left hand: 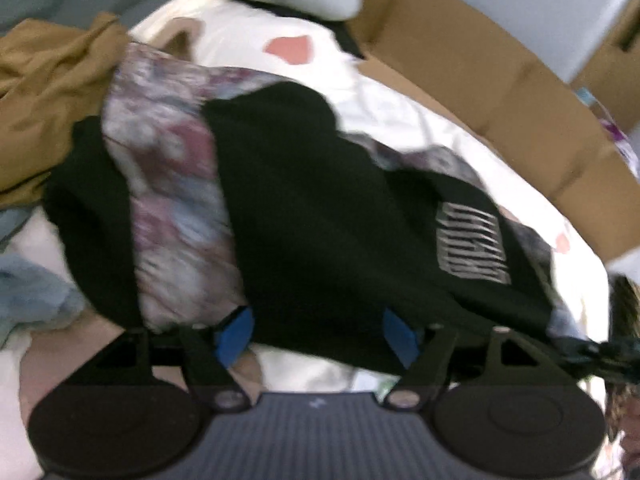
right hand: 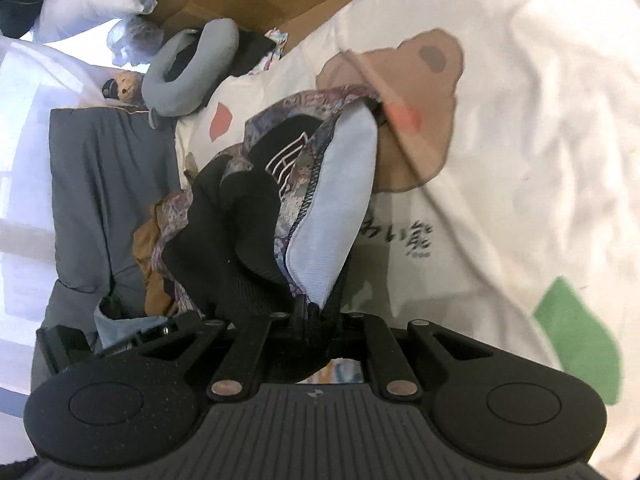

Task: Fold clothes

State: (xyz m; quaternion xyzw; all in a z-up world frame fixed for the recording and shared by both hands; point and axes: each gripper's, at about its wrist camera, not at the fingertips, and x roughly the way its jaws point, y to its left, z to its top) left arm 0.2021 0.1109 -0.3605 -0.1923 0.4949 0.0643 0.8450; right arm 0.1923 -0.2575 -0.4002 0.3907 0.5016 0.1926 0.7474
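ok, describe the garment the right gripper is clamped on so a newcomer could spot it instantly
Start at the cream bedsheet printed with a brown bear. On it, by the mustard cloth, lies a black garment with faded floral panels, and the right gripper is shut on its edge. Only it has a white striped logo patch on black and a pale lining.

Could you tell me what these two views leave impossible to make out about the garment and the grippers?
- Left wrist view: print on the black garment is smeared by motion blur.
- Right wrist view: right gripper fingers are buried under gathered cloth.
- Left wrist view: left gripper fingertips lie beneath the garment's hem.
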